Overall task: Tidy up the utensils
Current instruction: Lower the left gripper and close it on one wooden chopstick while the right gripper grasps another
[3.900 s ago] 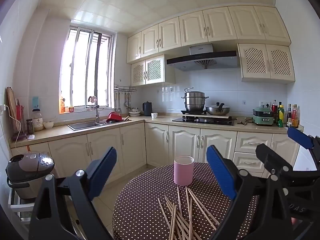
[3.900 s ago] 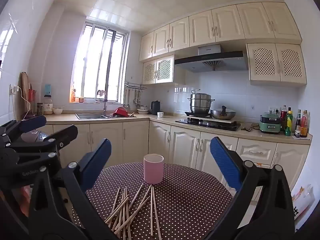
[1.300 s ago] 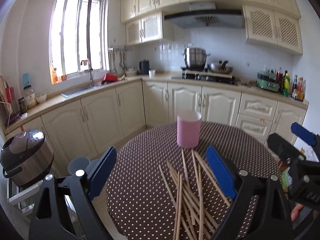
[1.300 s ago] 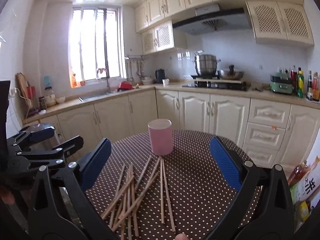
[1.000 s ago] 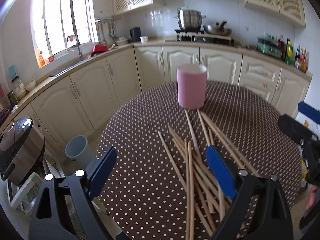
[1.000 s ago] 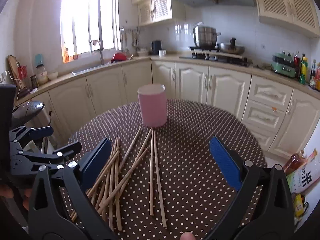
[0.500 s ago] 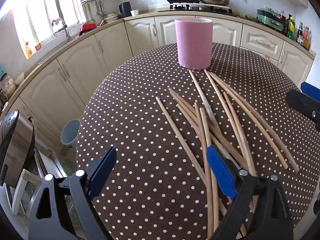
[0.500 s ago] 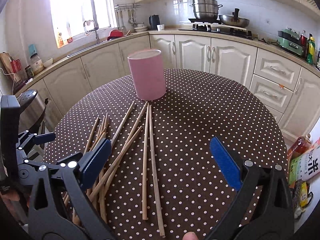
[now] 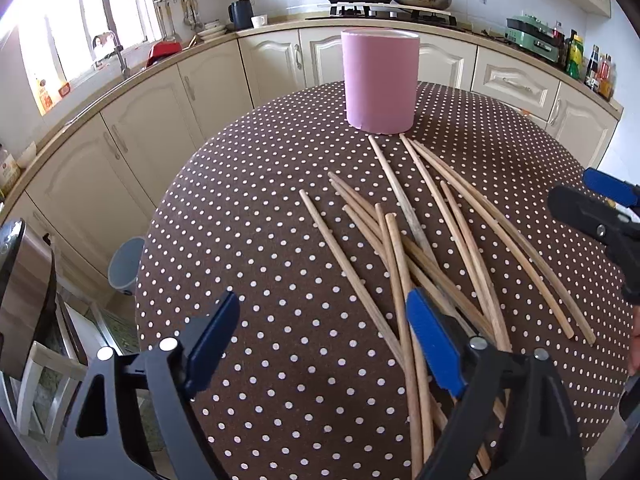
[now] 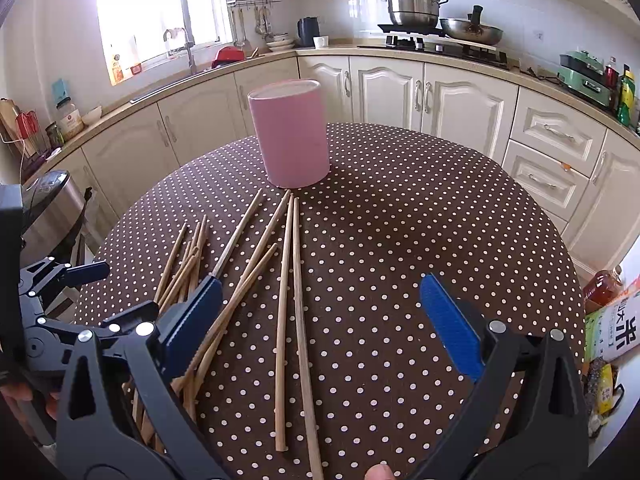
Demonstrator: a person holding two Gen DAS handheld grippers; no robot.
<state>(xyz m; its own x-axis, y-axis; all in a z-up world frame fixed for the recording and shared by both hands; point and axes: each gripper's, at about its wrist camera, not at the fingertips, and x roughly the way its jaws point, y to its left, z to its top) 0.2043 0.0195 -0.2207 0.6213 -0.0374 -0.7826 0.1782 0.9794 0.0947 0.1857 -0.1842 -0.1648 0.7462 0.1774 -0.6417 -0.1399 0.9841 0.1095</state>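
Fronting pink cup [image 10: 289, 132] (upright): chopsticks [image 10: 289, 264]

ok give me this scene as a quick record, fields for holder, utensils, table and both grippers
holder: pink cylindrical cup, upright, far side of table
utensils: wooden chopsticks, scattered flat, none visibly in cup
table: round, brown polka-dot cloth
left gripper: open, above chopsticks, holding nothing
right gripper: open, above chopsticks, holding nothing

The only legible writing was on a white bag [image 10: 614, 330] at the 3 o'clock edge of the right wrist view, below the table's rim: large dark Chinese characters, one reading "米". Labels on the counter bottles [image 9: 588, 65] were too small to read.
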